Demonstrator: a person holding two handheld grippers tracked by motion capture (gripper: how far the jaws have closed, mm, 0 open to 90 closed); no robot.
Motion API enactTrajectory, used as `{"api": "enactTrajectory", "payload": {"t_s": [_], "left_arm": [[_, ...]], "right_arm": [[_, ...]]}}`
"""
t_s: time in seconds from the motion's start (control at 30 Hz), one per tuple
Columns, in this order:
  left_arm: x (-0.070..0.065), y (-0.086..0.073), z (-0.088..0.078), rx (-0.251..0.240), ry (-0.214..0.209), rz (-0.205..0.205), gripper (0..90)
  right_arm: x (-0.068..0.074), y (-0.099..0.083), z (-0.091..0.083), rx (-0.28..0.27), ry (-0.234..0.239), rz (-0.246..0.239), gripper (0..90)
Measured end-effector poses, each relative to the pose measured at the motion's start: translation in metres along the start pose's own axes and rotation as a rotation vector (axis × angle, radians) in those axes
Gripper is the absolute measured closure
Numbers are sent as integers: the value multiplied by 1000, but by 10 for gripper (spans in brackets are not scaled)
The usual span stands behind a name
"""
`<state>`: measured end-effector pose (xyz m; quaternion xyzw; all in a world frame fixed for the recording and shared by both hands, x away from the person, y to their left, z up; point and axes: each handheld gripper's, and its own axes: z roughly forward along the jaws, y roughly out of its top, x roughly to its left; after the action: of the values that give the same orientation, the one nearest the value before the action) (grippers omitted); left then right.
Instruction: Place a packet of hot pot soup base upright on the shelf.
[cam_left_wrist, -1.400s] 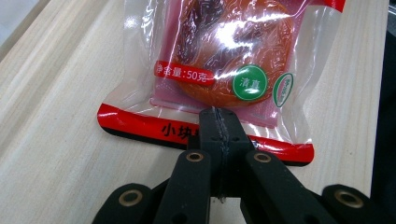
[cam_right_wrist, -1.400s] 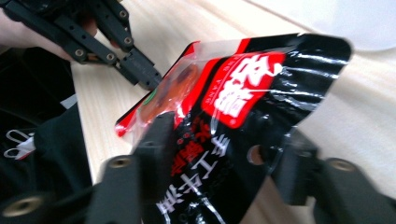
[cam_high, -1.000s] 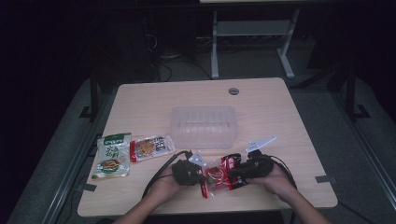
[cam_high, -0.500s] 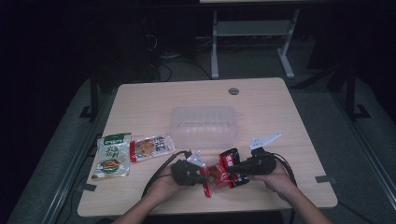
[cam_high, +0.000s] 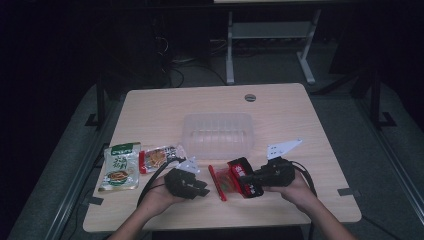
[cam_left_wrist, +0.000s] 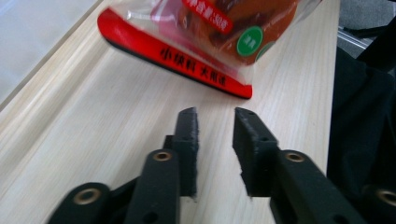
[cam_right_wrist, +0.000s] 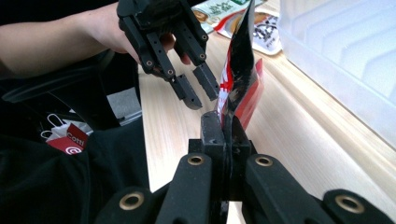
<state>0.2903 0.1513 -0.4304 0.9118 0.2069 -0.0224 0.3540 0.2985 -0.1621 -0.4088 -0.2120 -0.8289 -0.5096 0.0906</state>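
The red snack packet (cam_high: 233, 180) sits near the front edge of the table (cam_high: 320, 135), just ahead of the clear plastic tub (cam_high: 218, 134), one end lifted; the right gripper (cam_high: 254, 181) has its jaws clamped tight on that black-and-red end, and the packet stands on edge between the pads; the left gripper (cam_high: 202, 188) is just beside the packet's other end, not touching it, jaws just opening to a narrow gap with nothing between them; off to the left, well apart, lie a green pouch (cam_high: 119, 166) and an orange-filled snack bag (cam_high: 159, 158), side by side, flat on the wood
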Motion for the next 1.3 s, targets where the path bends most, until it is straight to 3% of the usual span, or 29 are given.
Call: {"api": "enactTrajectory", "payload": {"t_s": [0.17, 0.4, 0.6, 0.8, 1.1, 1.3], "left_arm": [[1, -6, -8, -11, 14, -16, 545], [1, -22, -23, -34, 34, -46, 423], [0, -36, -30, -48, 41, -49, 374], [4, -36, -32, -69, 66, -33, 330], [8, -38, -33, -62, 81, -17, 274], [9, -43, -36, -78, 99, -42, 256]], "right_arm": [[0, 7, -1, 2, -5, -22, 900], [-2, 22, -9, -39, -26, -45, 900], [-6, 36, -16, -60, -45, -58, 900], [-15, 49, -21, -78, -93, -67, 900], [-30, 67, -29, -115, -129, -57, 900], [-39, 79, -31, -132, -157, -67, 900]]}}
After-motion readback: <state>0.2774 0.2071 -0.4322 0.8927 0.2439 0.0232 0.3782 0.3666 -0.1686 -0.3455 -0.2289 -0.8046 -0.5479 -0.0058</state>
